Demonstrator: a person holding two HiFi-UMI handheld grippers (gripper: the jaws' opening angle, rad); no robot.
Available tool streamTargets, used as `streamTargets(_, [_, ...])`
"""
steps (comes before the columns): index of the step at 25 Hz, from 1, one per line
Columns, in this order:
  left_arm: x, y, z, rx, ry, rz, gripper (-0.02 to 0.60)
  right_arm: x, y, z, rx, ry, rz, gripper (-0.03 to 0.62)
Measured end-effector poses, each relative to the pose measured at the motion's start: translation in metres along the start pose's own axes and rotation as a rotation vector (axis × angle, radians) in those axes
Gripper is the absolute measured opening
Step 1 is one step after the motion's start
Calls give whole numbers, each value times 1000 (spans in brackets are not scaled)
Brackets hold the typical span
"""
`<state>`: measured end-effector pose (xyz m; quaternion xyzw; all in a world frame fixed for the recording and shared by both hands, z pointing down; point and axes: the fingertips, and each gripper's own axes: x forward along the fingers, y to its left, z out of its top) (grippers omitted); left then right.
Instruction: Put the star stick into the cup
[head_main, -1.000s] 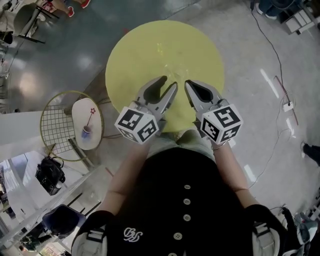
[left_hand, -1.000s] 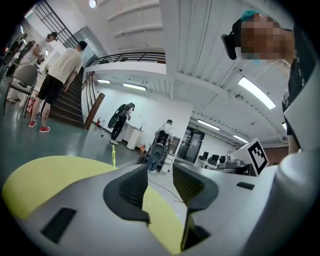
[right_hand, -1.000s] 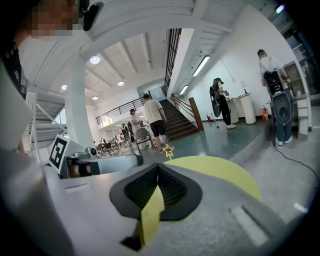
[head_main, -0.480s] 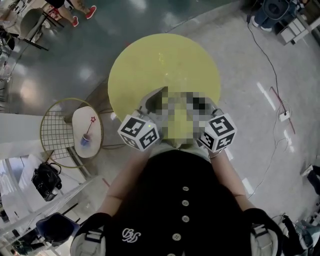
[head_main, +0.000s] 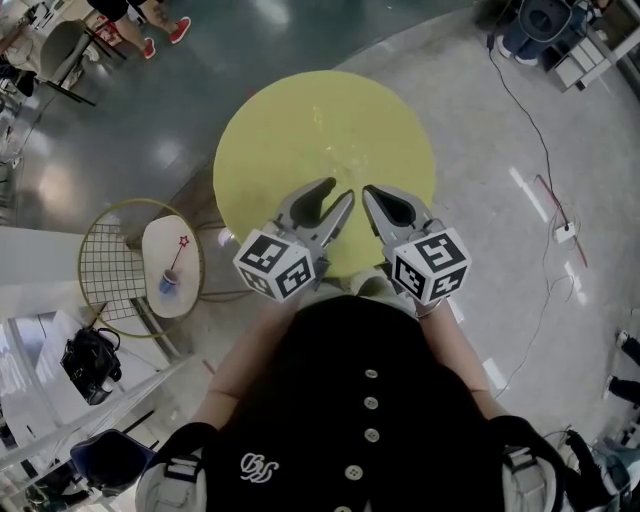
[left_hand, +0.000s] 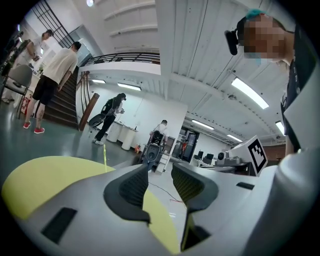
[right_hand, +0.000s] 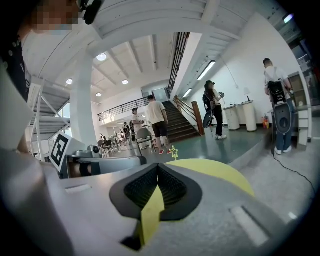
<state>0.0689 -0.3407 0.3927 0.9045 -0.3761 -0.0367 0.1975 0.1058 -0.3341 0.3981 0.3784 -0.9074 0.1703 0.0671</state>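
Your left gripper (head_main: 340, 192) is released: in its own view the two ribbed black pads (left_hand: 134, 186) stand apart, with only tabletop and floor between them. Your right gripper (head_main: 372, 196) is clenched on nothing, its pad tips meeting in its own view. Both hover side by side over the near edge of the round yellow table (head_main: 300, 120).

Each gripper carries a cube (head_main: 275, 265) printed with black-and-white square markers. A white curly mark (head_main: 262, 467) sits on your black buttoned top, too small to read.

The floor (head_main: 480, 250) is glossy grey, with a thin cable (head_main: 530, 110) trailing across it on your right. The right gripper view shows a staircase (right_hand: 182, 125), white columns and people standing about.

The star stick (head_main: 178, 255), red star uppermost, leans in a small cup (head_main: 168, 284) on the white side table (head_main: 155, 235) to your left, well apart from both grippers. A round gold wire frame (head_main: 105, 270) overlaps that table. In the right gripper view a small yellow star (right_hand: 173, 151) shows at the yellow table's far edge; what holds it you cannot tell.
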Motion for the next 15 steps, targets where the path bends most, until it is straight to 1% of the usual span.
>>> streamTargets(2, [0,-3,-1,1,3,-9,151,-2,-1,0,0,2,-3,2])
streamTargets(3, [0,-5,-1,3,2,-16,137,-2,-1,0,0,3,-2,2])
streamTargets(6, [0,-10,1,7,-7,-39,65,-3,0,0,-3,4,3,2])
streamTargets(8, [0,-13,2,11,-13,-44,44,-5,1,1,-6,3,4,2])
streamTargets(11, [-1,-16,3,14,-17,-47,30,-7,1,4,-11,-5,4,2])
streamTargets(15, [-6,-17,1,7,2,-48,19,-9,6,6,-16,-9,5,2])
